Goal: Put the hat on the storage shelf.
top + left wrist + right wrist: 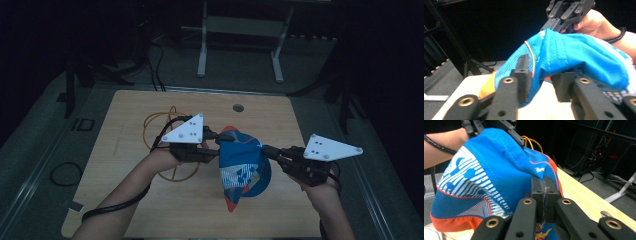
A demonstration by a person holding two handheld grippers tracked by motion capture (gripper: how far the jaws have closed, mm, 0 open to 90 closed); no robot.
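Right gripper [543,195] jaws pinch crumpled mesh-panelled fabric [499,170].

The yellow cable loop [160,131] is partly covered by the left gripper [216,138] in the high view. The lower edge of the blue cloth [499,170] is cut off in the right gripper view, and its print is too small to be read.

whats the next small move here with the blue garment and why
Probably close the left tool back onto the blue garment. Its jaws stand apart with the cloth's edge between them, not pinched, while the right tool is shut on the opposite edge and carries the garment above the wooden table. A second firm grip would let both hands spread or fold it.
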